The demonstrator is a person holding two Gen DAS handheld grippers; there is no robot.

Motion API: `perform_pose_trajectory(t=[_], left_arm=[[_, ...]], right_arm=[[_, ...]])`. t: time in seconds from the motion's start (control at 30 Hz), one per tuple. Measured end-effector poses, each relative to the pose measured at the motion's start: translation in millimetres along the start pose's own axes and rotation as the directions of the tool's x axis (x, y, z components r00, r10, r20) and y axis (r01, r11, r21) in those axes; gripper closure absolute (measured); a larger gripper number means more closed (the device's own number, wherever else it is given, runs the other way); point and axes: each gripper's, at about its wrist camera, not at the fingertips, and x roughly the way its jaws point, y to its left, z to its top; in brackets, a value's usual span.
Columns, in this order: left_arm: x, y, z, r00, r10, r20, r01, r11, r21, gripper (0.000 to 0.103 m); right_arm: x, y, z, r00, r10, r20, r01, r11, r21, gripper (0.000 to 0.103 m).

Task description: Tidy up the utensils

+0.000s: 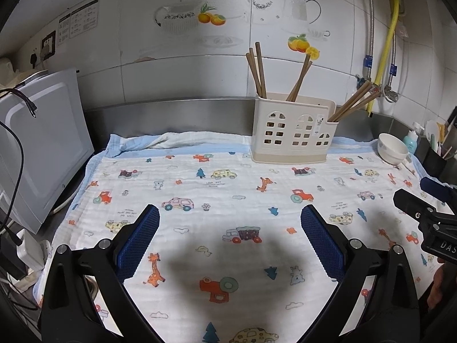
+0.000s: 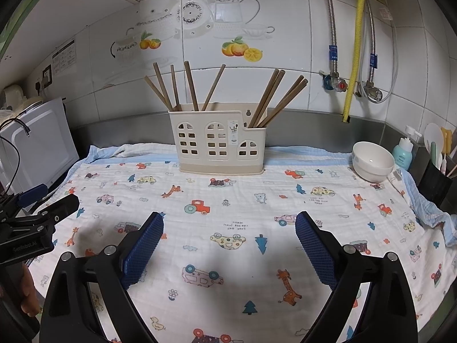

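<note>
A cream plastic utensil holder (image 1: 292, 131) (image 2: 218, 143) with window-shaped cut-outs stands at the back of a patterned cloth (image 1: 228, 200) (image 2: 242, 214). Several brown wooden chopsticks (image 1: 258, 71) (image 2: 188, 85) stand upright in it, some in its taller left part and some (image 2: 281, 100) in its lower right part. My left gripper (image 1: 230, 214) is open and empty, low over the near cloth. My right gripper (image 2: 230, 220) is open and empty too, beside it. Each shows at the edge of the other's view, the right one (image 1: 422, 200) and the left one (image 2: 48, 203).
A white bowl (image 1: 392, 148) (image 2: 372, 161) sits on the cloth's right back corner. A white appliance (image 1: 42, 143) (image 2: 37, 140) with cables stands at the left. A soap bottle (image 2: 402, 151) and a dark holder (image 2: 435, 177) stand at the right. Pipes and valves (image 2: 347, 83) hang on the tiled wall.
</note>
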Motion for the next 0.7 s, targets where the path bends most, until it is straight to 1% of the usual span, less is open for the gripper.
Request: perform_pose_trajectory(t=[0.7], left_arm=[[3.6, 2.9, 0.4, 1.0, 0.022, -0.008, -0.022, 1.0, -0.01, 0.005]], right_arm=[[4.0, 1.7, 0.3, 1.0, 0.01, -0.005, -0.01, 1.0, -0.005, 0.013]])
